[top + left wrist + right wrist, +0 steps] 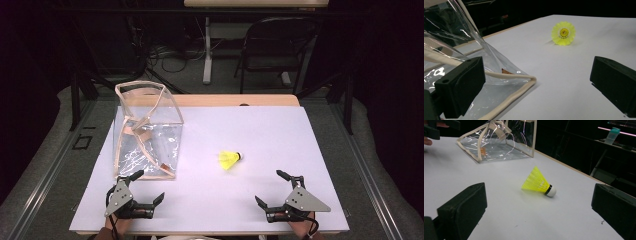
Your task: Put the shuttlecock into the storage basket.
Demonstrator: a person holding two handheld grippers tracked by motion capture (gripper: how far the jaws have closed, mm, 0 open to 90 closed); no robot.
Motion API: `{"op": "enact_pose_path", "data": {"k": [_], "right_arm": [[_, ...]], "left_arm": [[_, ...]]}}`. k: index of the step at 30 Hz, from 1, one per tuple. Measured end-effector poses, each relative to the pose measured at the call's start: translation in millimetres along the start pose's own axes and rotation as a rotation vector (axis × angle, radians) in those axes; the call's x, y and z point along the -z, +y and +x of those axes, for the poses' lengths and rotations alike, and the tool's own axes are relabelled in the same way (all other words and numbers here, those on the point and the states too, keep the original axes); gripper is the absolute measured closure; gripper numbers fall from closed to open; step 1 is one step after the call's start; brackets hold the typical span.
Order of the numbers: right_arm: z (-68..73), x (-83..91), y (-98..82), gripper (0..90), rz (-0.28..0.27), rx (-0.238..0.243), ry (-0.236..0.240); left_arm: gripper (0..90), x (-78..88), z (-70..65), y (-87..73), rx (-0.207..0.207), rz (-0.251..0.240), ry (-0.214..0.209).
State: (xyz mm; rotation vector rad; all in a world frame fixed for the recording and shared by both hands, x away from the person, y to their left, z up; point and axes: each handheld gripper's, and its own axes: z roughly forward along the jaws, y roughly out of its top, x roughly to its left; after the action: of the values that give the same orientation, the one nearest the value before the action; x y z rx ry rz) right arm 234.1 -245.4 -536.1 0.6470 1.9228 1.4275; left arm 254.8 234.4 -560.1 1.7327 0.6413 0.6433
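Note:
A yellow shuttlecock (230,159) with a white cork tip lies on its side near the middle of the white table (280,135); it also shows as the shuttlecock (563,33) and the shuttlecock (538,182). A clear plastic bag (145,131) with beige trim stands at the left, its mouth open upward; bag (461,62), bag (499,140). My left gripper (149,186) rests open at the front left, one jaw beside the bag's lower corner. My right gripper (271,188) rests open at the front right, nothing between its jaws.
A folding chair (272,47) and a table leg (207,50) stand on the floor beyond the far edge, among cables. A bottle (611,135) sits on a dark surface off to the side. The table's front edge runs just under both grippers.

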Motion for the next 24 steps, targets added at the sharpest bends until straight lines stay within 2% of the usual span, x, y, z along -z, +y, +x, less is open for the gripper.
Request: {"op": "enact_pose_path", "data": {"k": [10, 16, 24], "right_arm": [[-0.1, -0.8, -0.4, 0.0, 0.003, -0.003, 0.005], [0.0, -1.1, -0.4, 0.0, 0.006, -0.003, 0.007], [-0.3, -1.1, -0.4, 0.0, 0.007, -0.009, 0.01]], "left_arm": [[0.1, -1.1, -1.0, 0.6, 0.002, 0.008, 0.002], [0.1, -4.6, -3.9, 2.9, -0.006, 0.013, -0.017], [0.1, -9.1, -6.7, 6.9, -0.008, 0.01, -0.018]]}}
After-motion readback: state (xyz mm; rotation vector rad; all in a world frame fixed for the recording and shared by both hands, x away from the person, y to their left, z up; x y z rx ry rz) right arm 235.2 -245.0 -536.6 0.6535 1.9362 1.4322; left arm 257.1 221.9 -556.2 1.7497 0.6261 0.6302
